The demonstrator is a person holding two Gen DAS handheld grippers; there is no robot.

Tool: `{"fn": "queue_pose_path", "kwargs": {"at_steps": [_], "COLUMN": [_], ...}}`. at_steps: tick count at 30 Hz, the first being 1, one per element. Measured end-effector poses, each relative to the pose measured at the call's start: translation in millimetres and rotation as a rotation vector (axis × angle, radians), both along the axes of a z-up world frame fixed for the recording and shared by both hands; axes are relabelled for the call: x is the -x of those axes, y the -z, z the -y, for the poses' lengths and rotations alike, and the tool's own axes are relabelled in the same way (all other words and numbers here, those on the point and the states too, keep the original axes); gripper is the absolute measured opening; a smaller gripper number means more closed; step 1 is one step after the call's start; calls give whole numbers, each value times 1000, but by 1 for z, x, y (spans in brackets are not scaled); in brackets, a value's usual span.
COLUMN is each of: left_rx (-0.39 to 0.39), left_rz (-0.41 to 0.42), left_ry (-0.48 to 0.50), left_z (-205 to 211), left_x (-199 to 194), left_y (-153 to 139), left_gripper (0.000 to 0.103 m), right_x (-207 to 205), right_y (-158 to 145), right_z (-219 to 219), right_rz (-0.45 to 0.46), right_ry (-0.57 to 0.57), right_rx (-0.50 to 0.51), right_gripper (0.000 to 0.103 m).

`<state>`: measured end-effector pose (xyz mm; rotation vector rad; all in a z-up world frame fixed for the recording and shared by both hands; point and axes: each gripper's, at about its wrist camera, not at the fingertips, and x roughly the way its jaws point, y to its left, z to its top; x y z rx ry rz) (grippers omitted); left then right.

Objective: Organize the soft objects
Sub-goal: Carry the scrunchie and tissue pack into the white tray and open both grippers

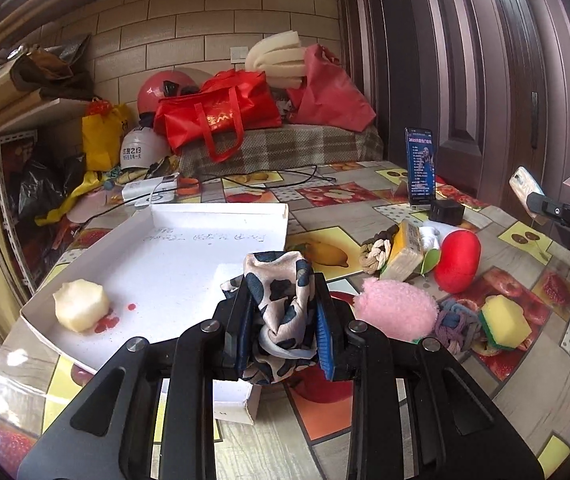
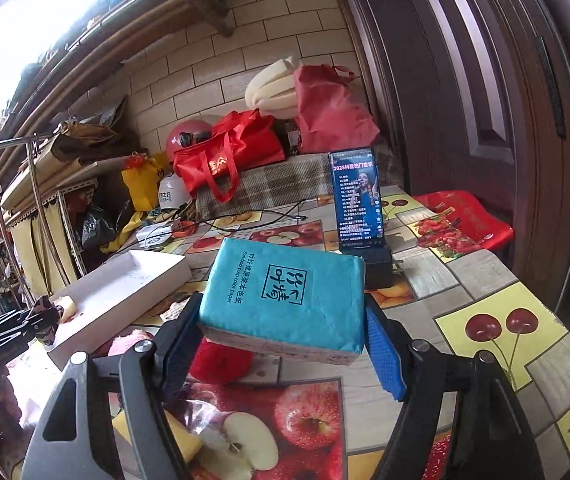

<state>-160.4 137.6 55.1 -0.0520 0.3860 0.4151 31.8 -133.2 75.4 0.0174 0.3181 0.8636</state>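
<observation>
My left gripper (image 1: 283,320) is shut on a cream and navy patterned cloth (image 1: 281,300) and holds it over the near edge of the white tray (image 1: 221,210). A pale yellow sponge lump (image 1: 81,304) lies in the tray at the left. My right gripper (image 2: 285,340) is shut on a blue tissue pack (image 2: 285,300) and holds it above the table. On the table to the right of the tray lie a pink fluffy pad (image 1: 395,312), a red soft ball (image 1: 457,260), a yellow-green sponge (image 1: 505,320), a knotted rope (image 1: 375,254) and a tan sponge block (image 1: 405,252).
A phone (image 2: 359,198) stands upright on a black block at the table's far right. A cable (image 1: 269,176) runs across the far side. Red bags (image 1: 221,116) and helmets are piled behind the table. A dark door (image 1: 485,60) is at the right.
</observation>
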Motion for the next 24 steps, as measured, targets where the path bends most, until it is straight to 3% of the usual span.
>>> {"fn": "queue_pose_path", "kwargs": {"at_steps": [7, 13, 24], "left_rx": [28, -19, -42], "left_rz": [16, 8, 18], "left_ry": [-45, -74, -255], "left_z": [-11, -16, -81], "left_x": [5, 7, 24], "left_y": [1, 2, 3], "left_gripper": [26, 26, 26], "right_x": [25, 45, 73], "right_y": [2, 4, 12], "right_z": [-32, -57, -105], "right_rz": [40, 69, 58], "right_ry": [-104, -185, -325], "right_rx": [39, 76, 136], "right_gripper": [75, 75, 75]}}
